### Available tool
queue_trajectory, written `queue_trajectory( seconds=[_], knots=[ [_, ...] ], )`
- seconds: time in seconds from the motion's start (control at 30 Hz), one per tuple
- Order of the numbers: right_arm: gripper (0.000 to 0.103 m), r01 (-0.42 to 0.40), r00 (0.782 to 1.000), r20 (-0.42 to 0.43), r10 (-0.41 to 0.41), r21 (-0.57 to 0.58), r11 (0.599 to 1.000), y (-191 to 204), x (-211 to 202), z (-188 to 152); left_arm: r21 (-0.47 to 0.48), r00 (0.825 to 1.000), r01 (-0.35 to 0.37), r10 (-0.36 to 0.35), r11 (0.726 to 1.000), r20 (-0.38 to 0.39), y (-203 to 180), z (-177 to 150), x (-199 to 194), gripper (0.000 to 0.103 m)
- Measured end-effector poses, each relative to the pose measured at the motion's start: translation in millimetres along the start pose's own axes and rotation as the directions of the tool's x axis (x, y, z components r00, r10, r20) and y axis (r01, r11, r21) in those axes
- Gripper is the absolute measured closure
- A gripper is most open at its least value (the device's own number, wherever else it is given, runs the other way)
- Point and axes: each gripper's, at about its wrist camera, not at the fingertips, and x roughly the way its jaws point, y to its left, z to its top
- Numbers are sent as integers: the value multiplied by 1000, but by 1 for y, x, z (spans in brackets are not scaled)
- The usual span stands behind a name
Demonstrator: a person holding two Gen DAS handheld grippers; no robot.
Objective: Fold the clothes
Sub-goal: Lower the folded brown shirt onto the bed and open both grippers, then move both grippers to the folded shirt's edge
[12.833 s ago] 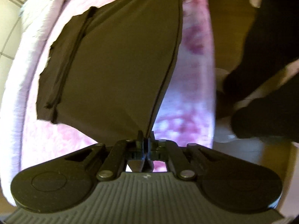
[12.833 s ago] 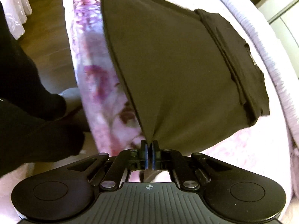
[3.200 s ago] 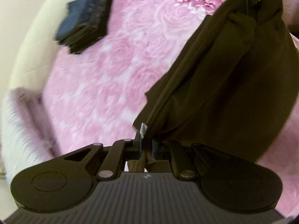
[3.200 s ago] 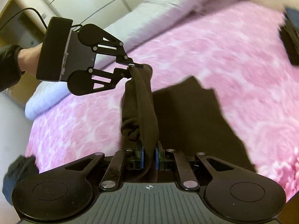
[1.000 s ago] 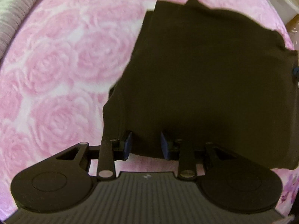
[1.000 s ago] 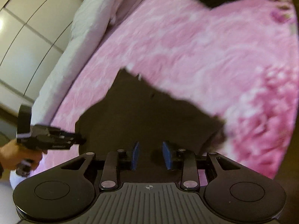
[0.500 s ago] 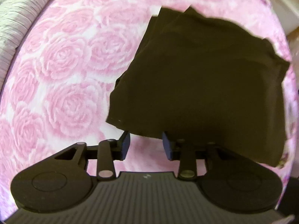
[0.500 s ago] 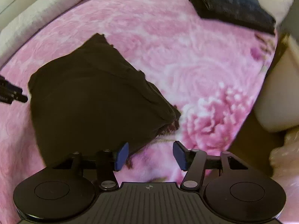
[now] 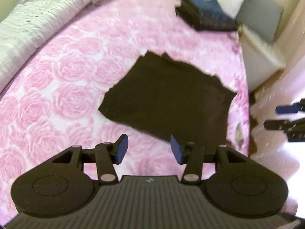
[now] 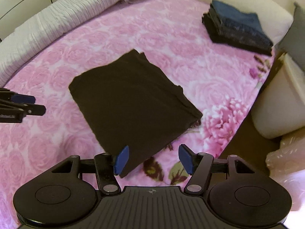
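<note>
A dark brown garment (image 9: 167, 99) lies folded into a flat rectangle on the pink rose-patterned bedspread (image 9: 57, 99); it also shows in the right wrist view (image 10: 131, 101). My left gripper (image 9: 147, 149) is open and empty, held above the garment's near edge. My right gripper (image 10: 152, 159) is open and empty, above the garment's near corner. The right gripper appears at the right edge of the left wrist view (image 9: 286, 118). The left gripper appears at the left edge of the right wrist view (image 10: 28, 105).
A stack of folded dark blue clothes (image 10: 238, 28) sits at the far right corner of the bed, also in the left wrist view (image 9: 207, 18). A white ribbed quilt (image 10: 57, 19) lies along the far left. A cream bed frame (image 10: 276, 105) and wooden floor are at right.
Both grippers let go of the garment, opened wider and pulled back and up from it. The garment now lies folded on the bed.
</note>
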Motion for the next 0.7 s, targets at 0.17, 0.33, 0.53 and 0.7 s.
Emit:
queue_trajectory(
  seconds=[0.17,0.33,0.53,0.7],
  knots=[
    [41,30,999,28,-29,-22,999,23,-29,-10,-31,997,-4,7,1000,73,10,-17,-39,41],
    [40,49,998,47,-47,-44,998,40,-49,-23,-14,995,-35,36,999,96,15,-25,-54,40],
    [40,67,996,55,-64,-51,996,48,-60,-35,165,983,-88,59,982,173,8,-48,-65,33],
    [39,73,997,36,-71,-76,994,45,-53,-40,319,987,-122,81,940,141,-5,-53,-46,15]
  ],
)
